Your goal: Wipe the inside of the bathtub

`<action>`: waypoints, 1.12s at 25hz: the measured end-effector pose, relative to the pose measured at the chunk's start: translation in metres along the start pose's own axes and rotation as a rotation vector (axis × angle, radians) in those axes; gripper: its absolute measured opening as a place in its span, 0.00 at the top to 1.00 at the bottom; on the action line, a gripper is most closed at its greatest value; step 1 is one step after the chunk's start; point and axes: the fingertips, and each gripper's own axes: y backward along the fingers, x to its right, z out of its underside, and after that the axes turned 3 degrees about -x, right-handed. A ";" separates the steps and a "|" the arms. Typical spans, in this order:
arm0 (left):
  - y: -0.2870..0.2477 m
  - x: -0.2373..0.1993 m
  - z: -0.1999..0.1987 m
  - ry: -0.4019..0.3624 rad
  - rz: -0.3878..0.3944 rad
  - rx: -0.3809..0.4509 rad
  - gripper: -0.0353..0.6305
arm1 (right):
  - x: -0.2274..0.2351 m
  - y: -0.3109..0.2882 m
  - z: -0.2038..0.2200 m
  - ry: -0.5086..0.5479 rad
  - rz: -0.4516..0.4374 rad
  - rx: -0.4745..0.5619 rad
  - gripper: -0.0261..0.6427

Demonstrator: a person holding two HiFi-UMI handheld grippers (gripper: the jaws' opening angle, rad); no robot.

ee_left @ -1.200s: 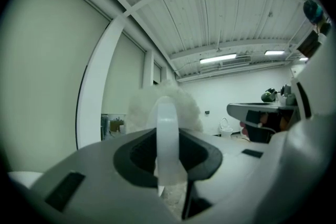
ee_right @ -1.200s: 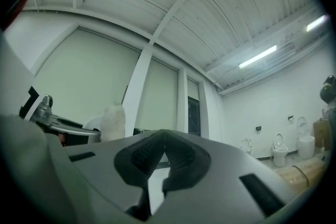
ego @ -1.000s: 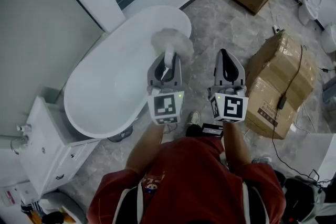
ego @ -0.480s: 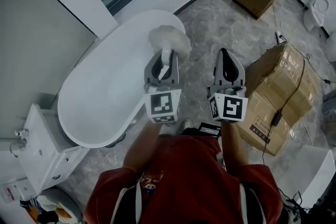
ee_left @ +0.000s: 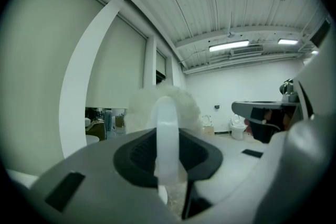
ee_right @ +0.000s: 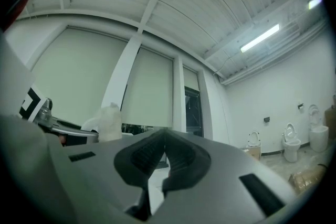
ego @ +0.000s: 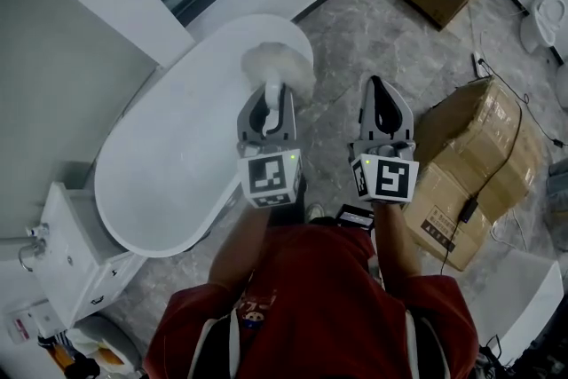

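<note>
Grey floor (ego: 373, 40) surrounds white bathtub (ego: 169, 173); left tongs (ego: 266, 102) clamp fluffy brush (ego: 273, 64), right tongs (ego: 378, 87) meet empty.

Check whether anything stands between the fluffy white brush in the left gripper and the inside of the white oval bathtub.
Nothing visible does. The left gripper holds the fluffy white brush by its handle, with the head over one end of the white oval bathtub, whose basin looks bare. How high the head hangs cannot be told.

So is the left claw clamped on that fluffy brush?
Shut on it: the left gripper has its jaws pressed against the brush handle's two sides.
</note>
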 end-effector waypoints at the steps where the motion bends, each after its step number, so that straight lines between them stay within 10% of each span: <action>1: -0.009 -0.002 0.002 0.002 0.004 0.000 0.81 | 0.001 -0.007 0.003 0.005 0.000 -0.001 0.94; 28: -0.234 -0.161 0.042 0.057 -0.009 -0.102 0.81 | -0.039 -0.299 0.048 0.077 -0.071 -0.033 0.94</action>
